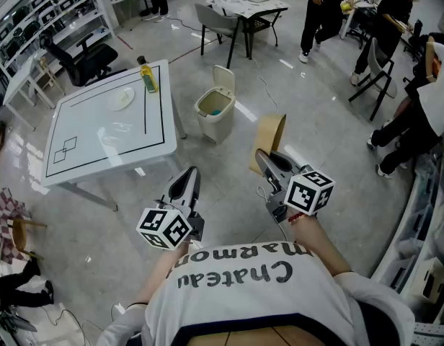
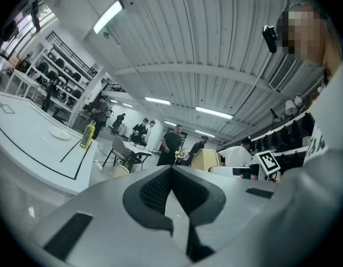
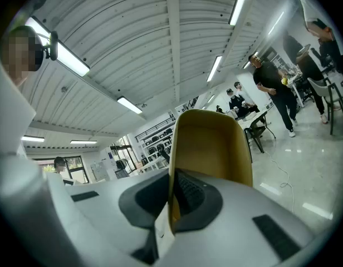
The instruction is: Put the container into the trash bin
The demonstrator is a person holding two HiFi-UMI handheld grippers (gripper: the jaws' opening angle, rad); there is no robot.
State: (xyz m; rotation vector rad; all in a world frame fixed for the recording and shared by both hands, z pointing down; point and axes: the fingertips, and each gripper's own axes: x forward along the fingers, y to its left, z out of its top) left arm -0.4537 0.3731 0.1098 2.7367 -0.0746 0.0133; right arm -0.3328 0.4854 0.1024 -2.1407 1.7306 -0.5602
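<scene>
A tan paper container [image 1: 269, 140] is pinched by its wall in my right gripper [image 1: 262, 158], held in the air over the floor. In the right gripper view the container [image 3: 212, 143] stands up from between the jaws. The beige trash bin [image 1: 215, 109] stands on the floor ahead and to the left of it, lid tipped up, something blue inside. My left gripper [image 1: 187, 182] hangs lower left, jaws together with nothing between them; in its own view the gripper [image 2: 172, 188] shows only a thin slit.
A white table [image 1: 107, 139] with black lines stands left of the bin, carrying a yellow bottle [image 1: 148, 77] and a white plate [image 1: 121, 98]. Further back are chairs, another table [image 1: 245, 8] and standing people. A seated person is at far right.
</scene>
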